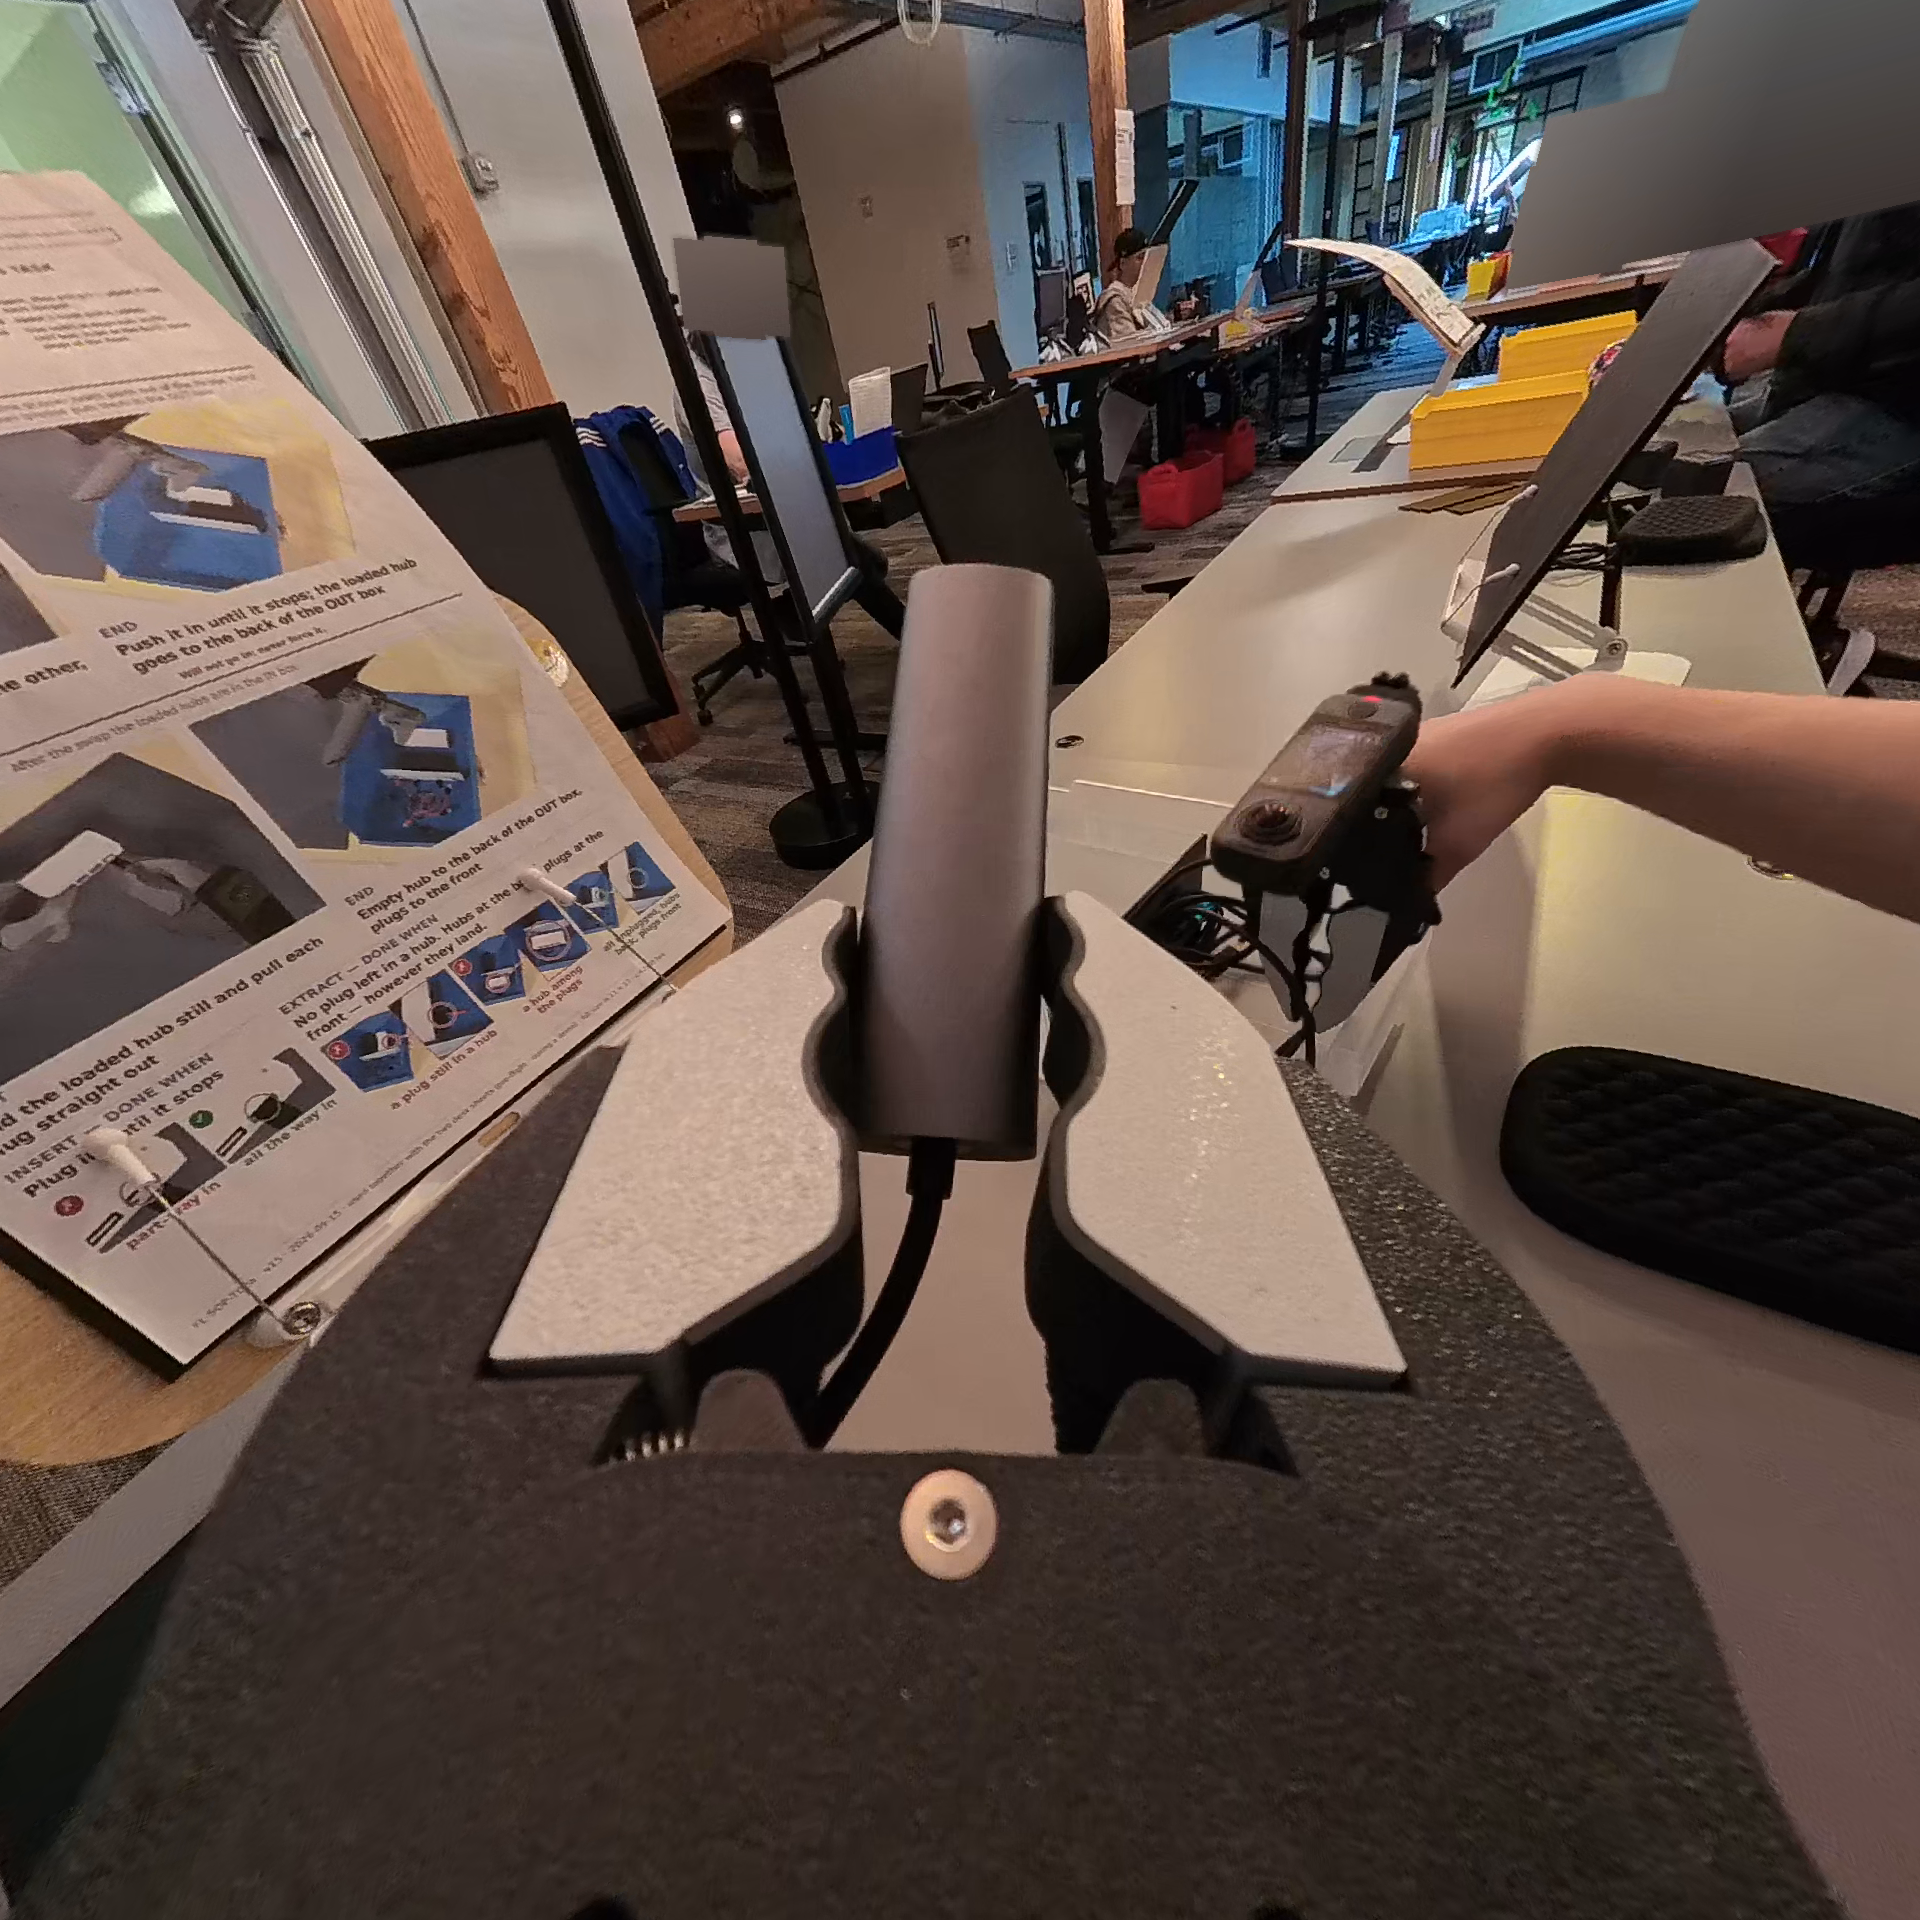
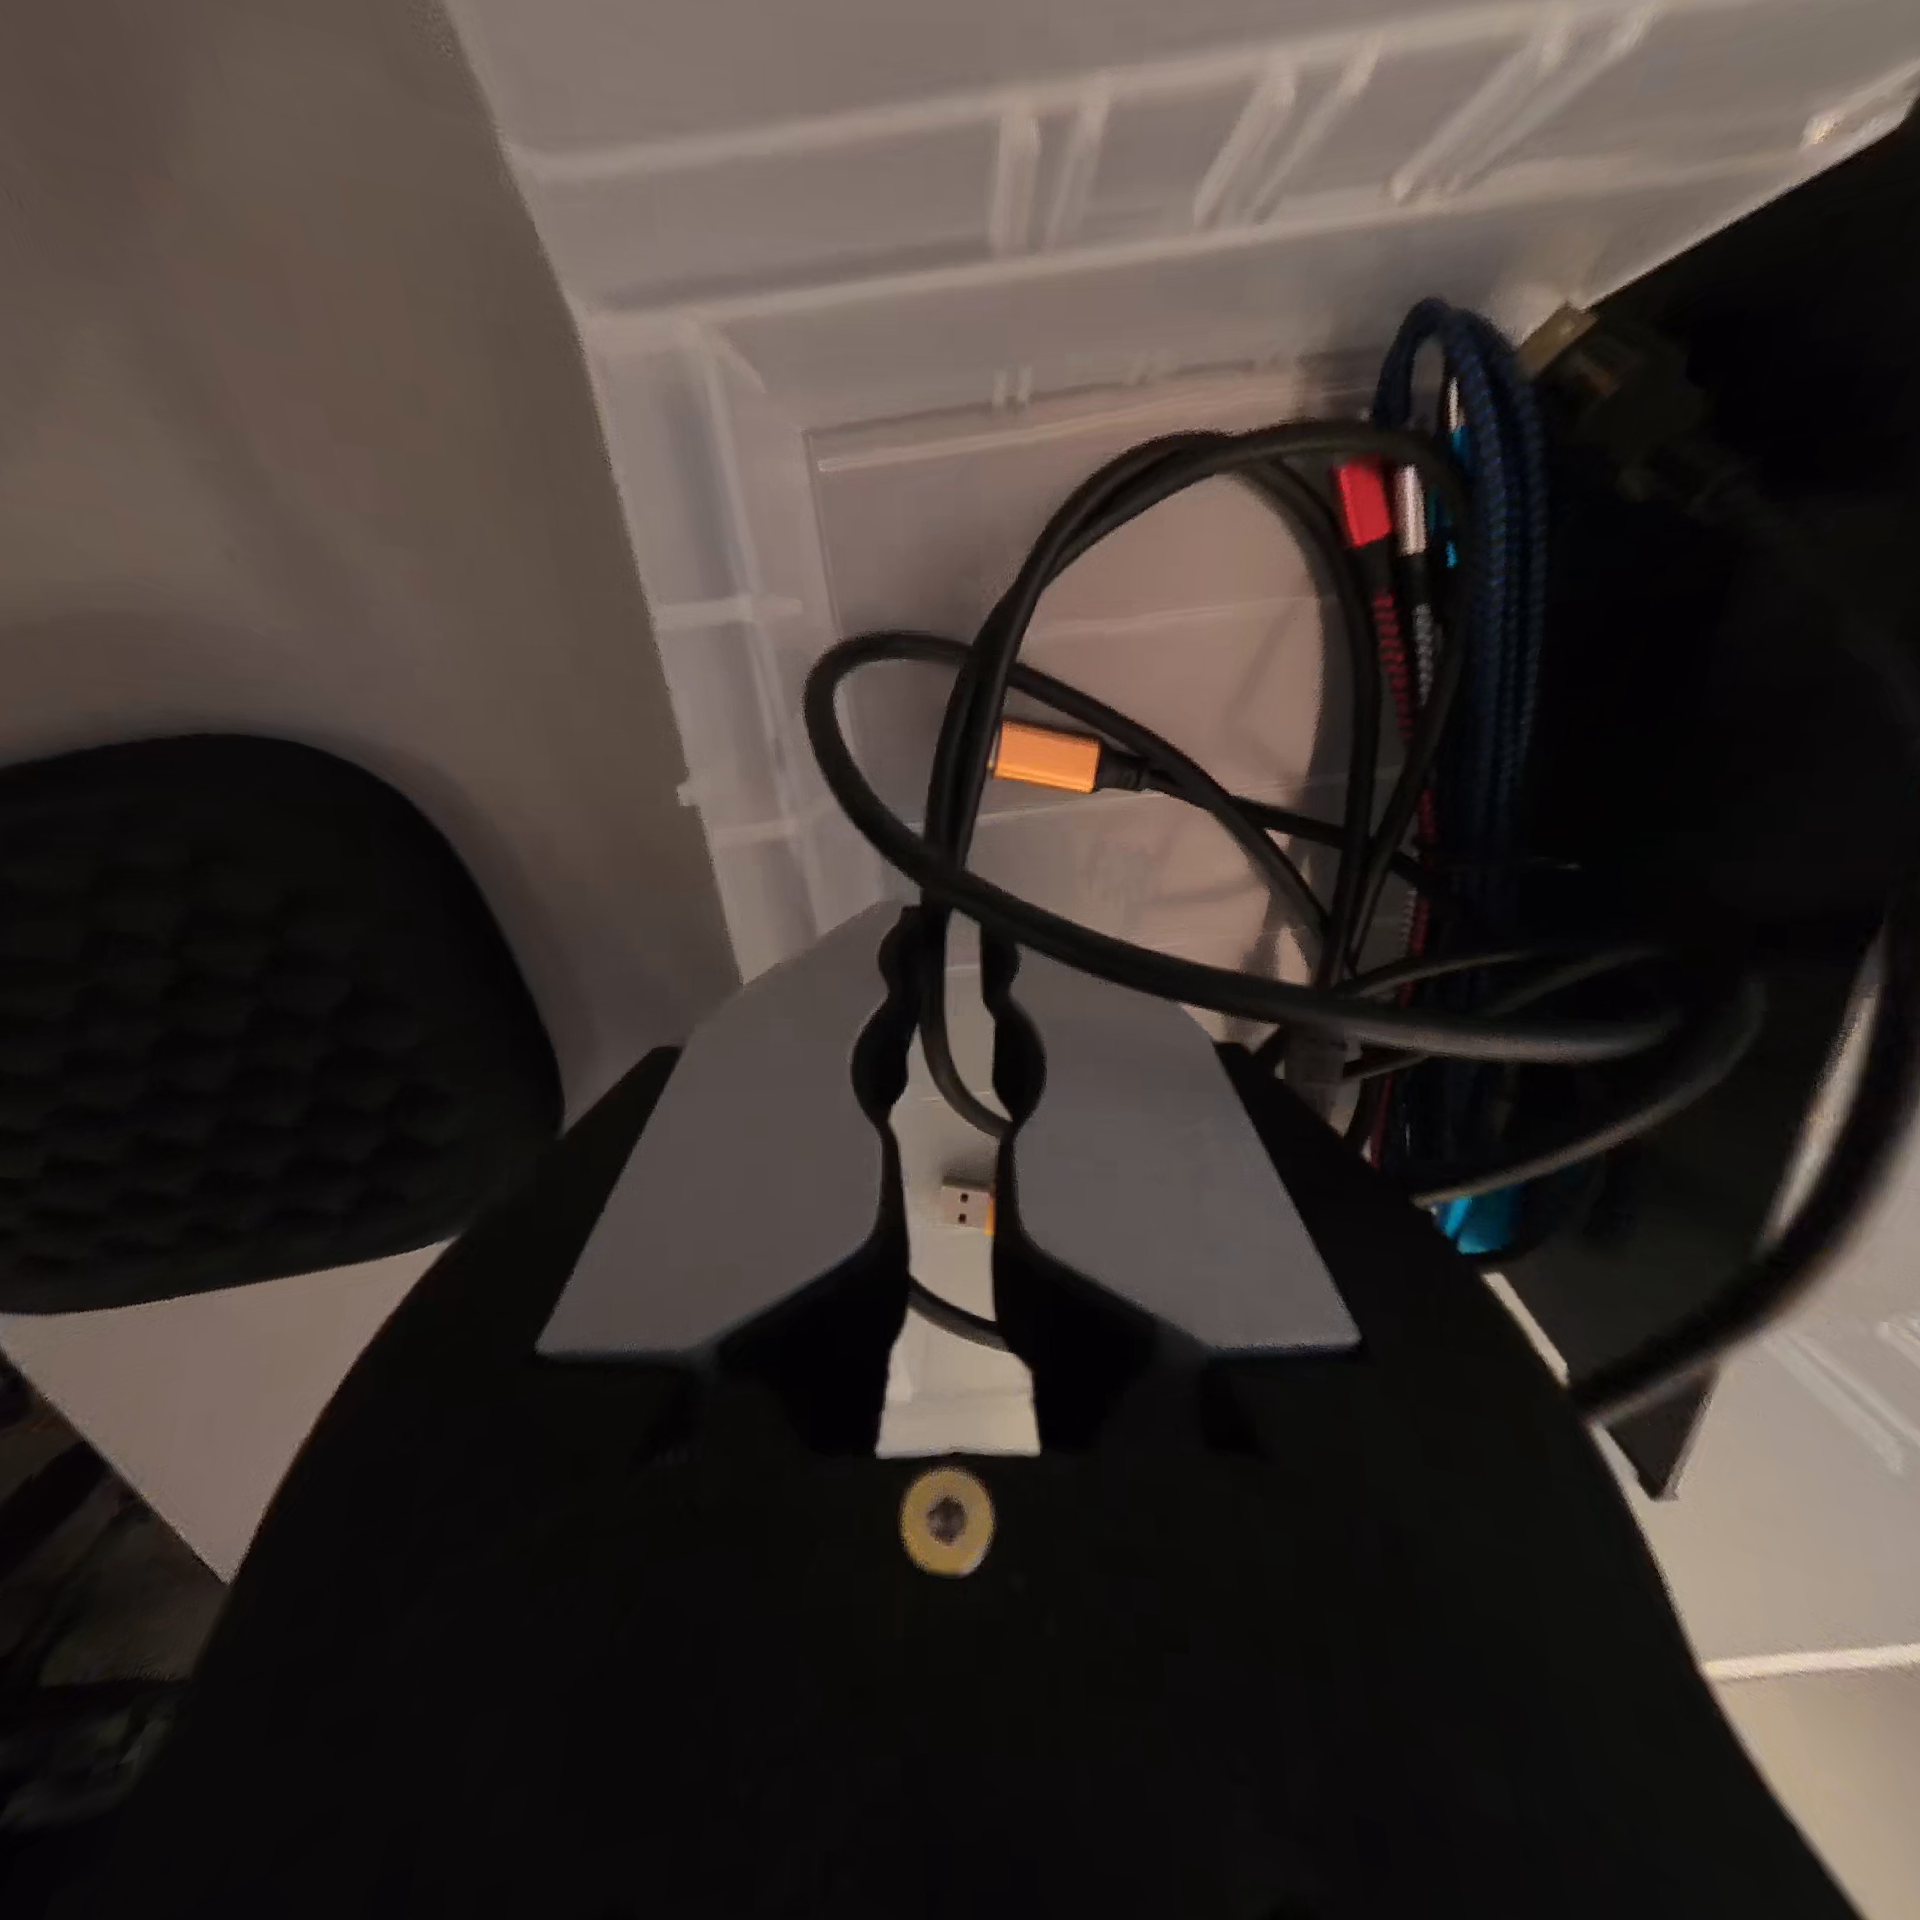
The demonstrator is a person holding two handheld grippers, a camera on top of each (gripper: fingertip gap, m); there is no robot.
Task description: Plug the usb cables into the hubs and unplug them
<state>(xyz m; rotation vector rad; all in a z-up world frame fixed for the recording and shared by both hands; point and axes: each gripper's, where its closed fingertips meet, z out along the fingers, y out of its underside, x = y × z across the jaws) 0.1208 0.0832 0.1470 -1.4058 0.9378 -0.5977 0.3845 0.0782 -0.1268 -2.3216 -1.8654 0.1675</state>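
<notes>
Between left gripper [image 1: 951, 1023] fingers, hub [image 1: 961, 831] upright

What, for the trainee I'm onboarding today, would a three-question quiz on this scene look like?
1. True or false: the left gripper is empty.
2. The loose cables lie in: A a clear bin; B a yellow tray; C a blue box.
3. Fill in: the plug sleeve ahead of the right gripper is ____.

Key: 1 false, it is shut on the dark hub; 2 A; 3 orange.
</notes>
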